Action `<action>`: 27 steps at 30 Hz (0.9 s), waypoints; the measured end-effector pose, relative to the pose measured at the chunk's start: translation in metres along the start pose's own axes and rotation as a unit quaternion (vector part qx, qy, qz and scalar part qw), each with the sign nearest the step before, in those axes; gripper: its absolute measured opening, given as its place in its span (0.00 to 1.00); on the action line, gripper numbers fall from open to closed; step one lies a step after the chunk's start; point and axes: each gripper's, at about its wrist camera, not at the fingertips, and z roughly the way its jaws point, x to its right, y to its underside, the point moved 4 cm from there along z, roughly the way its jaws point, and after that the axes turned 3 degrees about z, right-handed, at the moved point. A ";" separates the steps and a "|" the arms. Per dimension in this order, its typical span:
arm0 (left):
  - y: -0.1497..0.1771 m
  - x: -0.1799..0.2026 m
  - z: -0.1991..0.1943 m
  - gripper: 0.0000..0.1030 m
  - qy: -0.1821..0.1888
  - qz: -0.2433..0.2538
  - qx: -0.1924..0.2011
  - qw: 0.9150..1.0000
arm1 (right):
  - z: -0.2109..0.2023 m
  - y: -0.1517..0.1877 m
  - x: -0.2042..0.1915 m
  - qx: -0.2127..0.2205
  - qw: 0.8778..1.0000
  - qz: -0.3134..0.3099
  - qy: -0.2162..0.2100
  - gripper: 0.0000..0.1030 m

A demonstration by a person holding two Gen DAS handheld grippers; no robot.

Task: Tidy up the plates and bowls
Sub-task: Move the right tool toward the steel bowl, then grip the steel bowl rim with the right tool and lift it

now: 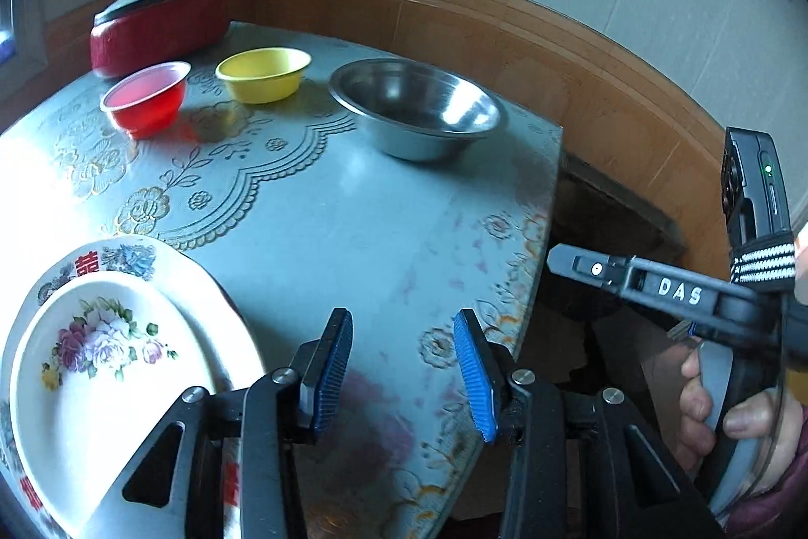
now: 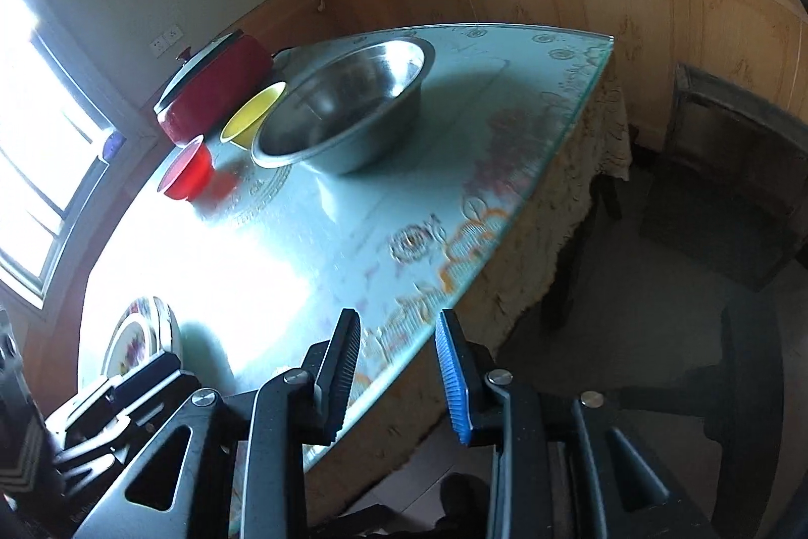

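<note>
Two floral plates are stacked at the table's near left: a small plate on a larger one; the stack also shows in the right wrist view. At the far side stand a red bowl, a yellow bowl and a steel bowl. My left gripper is open and empty, just right of the plates. My right gripper is open and empty over the table's near edge; its body shows in the left wrist view.
A red lidded pot stands at the back by the wall. The glass-topped table ends at a right edge, with floor and a dark chair beyond. A window is at the left.
</note>
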 end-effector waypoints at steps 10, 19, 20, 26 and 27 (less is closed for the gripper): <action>-0.019 -0.016 0.020 0.41 -0.028 -0.027 -0.010 0.999 | 0.019 -0.066 0.005 0.011 1.000 0.000 -0.007 0.30; -0.058 -0.016 0.043 0.41 -0.084 -0.081 0.018 0.993 | 0.055 -0.157 0.010 0.008 0.998 -0.054 -0.035 0.33; -0.061 -0.016 0.046 0.41 -0.088 -0.088 0.018 0.992 | 0.061 -0.165 0.009 0.003 0.997 -0.060 -0.040 0.33; -0.076 -0.019 0.064 0.41 -0.109 -0.130 0.019 0.985 | 0.087 -0.201 0.006 -0.018 0.994 -0.085 -0.073 0.33; -0.079 -0.021 0.065 0.41 -0.114 -0.139 0.021 0.983 | 0.092 -0.206 0.005 -0.024 0.993 -0.090 -0.078 0.33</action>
